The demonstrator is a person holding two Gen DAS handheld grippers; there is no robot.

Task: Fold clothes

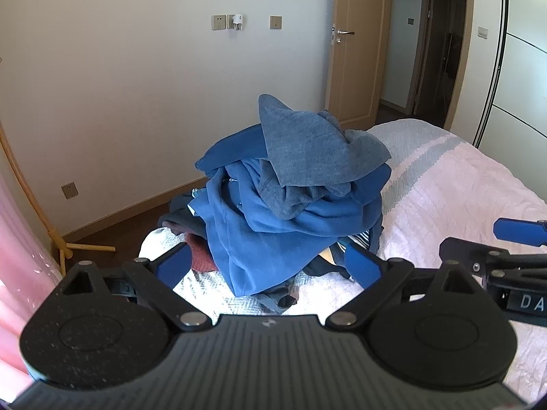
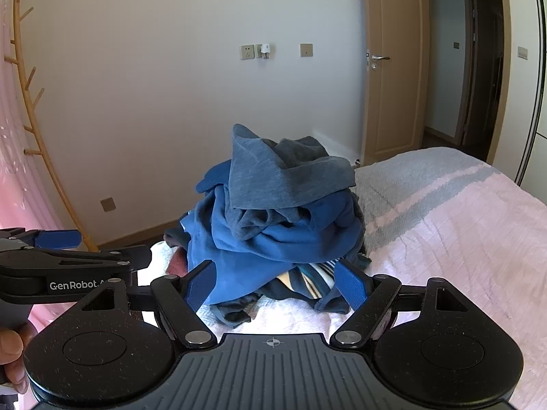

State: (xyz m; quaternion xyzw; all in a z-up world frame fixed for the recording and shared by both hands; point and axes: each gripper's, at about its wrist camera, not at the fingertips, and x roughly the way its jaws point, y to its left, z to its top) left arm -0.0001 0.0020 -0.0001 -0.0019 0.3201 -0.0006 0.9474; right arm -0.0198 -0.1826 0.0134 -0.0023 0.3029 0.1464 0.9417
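Both tools spread apart, holding nothing. Clothes pile (image 1: 290,201) sits unfolded on the bed (image 1: 461,198), dead ahead of left tool (image 1: 273,266) and right tool (image 2: 277,287). Suggest pinching only the top grey-blue shirt (image 2: 287,171), lifting clear.

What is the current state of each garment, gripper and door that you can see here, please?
Clothes pile: heaped on the bed, unfolded.
Grey-blue garment: crumpled on top of the pile.
Blue sweatshirt: bunched under it.
Striped garment: at the bottom, mostly covered.
Left gripper: open, holding nothing.
Right gripper: open, holding nothing.
Door: open.
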